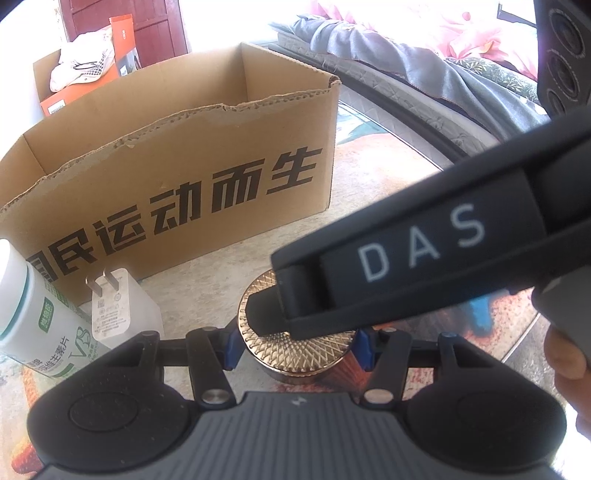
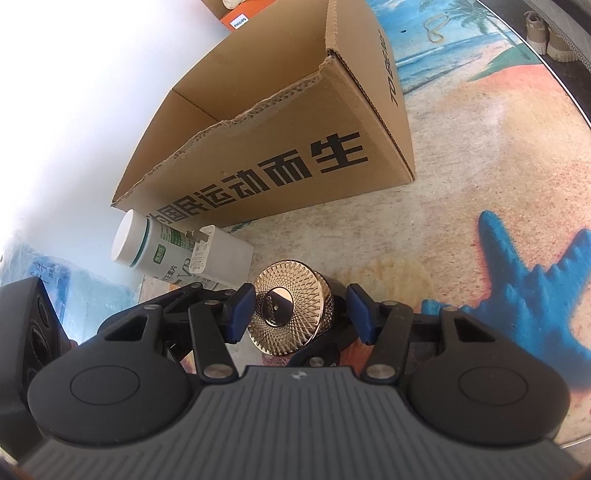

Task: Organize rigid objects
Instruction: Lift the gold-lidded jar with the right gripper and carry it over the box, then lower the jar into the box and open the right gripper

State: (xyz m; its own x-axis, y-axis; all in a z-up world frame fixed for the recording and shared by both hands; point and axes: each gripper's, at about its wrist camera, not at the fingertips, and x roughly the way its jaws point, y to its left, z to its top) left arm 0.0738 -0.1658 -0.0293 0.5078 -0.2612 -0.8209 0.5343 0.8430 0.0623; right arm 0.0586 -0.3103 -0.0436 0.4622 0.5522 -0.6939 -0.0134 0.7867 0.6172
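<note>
A dark jar with a gold patterned lid (image 1: 317, 343) (image 2: 291, 310) sits between the blue pads of my left gripper (image 1: 299, 347), which press on its sides. My right gripper (image 2: 299, 314) straddles the same lid, tilted toward its camera. Its jaws stand a little wider than the lid, with a gap at the right pad (image 2: 358, 314). One of the right gripper's fingers (image 1: 369, 266) crosses over the lid. A white vitamin bottle (image 1: 33, 314) (image 2: 147, 247) and a white charger plug (image 1: 110, 306) (image 2: 221, 254) lie to the left, in front of an open cardboard box (image 1: 184, 177) (image 2: 277, 147).
A beach-print mat (image 2: 480, 166) covers the round table. An orange box (image 1: 74, 92) with white cloth stands behind the cardboard box. A bed with a grey blanket (image 1: 406, 55) lies to the right. Shoes (image 2: 546, 33) are beyond the table edge. A hand (image 1: 565, 354) holds the right gripper.
</note>
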